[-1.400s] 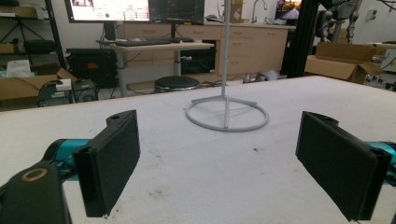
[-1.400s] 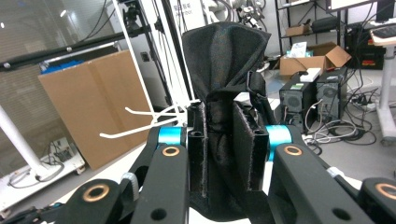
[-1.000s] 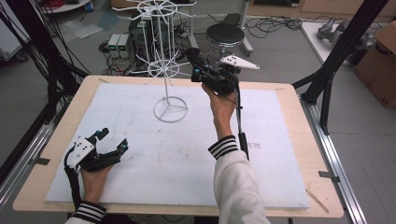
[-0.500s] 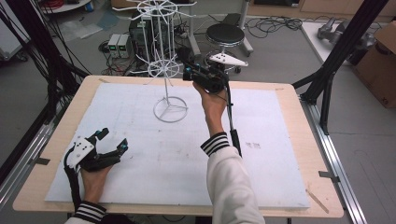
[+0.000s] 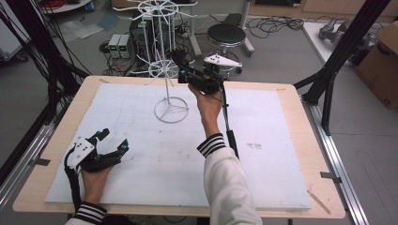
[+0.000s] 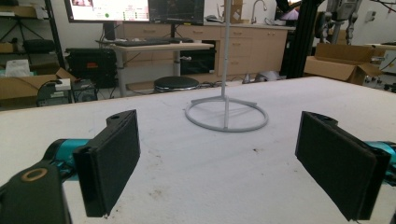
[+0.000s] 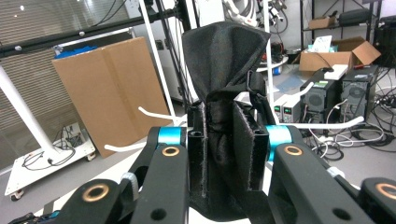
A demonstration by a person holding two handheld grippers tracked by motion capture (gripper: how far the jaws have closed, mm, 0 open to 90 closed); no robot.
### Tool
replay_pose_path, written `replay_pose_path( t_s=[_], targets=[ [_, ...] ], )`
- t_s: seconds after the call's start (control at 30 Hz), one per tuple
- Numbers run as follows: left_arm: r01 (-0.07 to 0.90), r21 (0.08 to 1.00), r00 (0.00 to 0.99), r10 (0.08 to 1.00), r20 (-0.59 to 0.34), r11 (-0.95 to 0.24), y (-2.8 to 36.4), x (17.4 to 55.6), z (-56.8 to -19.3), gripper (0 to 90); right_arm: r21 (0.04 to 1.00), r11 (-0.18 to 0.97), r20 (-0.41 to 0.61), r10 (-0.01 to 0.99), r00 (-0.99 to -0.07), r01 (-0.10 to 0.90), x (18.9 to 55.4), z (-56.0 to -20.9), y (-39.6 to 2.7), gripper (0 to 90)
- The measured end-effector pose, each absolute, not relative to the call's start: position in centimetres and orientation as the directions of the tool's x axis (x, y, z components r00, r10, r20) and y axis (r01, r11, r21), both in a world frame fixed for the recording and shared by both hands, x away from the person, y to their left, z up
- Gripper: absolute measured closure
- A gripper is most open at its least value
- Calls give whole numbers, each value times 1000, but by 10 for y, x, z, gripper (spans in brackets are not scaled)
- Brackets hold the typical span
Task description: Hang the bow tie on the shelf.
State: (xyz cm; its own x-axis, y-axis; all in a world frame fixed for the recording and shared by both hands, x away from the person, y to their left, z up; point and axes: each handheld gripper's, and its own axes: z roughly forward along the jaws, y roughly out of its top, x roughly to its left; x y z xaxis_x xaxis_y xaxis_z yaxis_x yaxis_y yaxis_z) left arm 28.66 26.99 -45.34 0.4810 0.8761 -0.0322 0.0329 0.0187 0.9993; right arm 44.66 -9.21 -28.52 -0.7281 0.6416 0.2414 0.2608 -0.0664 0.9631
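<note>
Black cloth (image 7: 224, 70): pinched between the right gripper's jaws, its upper part standing up above them; in the high view it is held beside the lower wheel of the white wire rack (image 5: 165, 70)
Right gripper (image 5: 180, 70): raised over the far edge of the table (image 5: 291, 140), jaws clamped tight on the cloth
Left gripper (image 5: 111, 140): resting low at the near left of the white mat, jaws spread wide, nothing between them
Rack base (image 6: 226, 114): ring foot standing on the mat, well ahead of the left gripper

White sleeve (image 5: 230, 187) (striped cuffs), black grippers
</note>
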Motion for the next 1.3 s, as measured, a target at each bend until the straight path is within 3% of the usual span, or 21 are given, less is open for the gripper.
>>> replay_pose_path(
  t_s=[0.7,1.3],
  targets=[
    [29,999,483,875,-29,17,270,287,-453,143,952,-41,254,651,-715,302,447,-295,-93,726],
    [31,999,483,875,-30,17,271,287,-453,142,945,-56,287,614,-736,322,439,-289,-93,437]
  ],
)
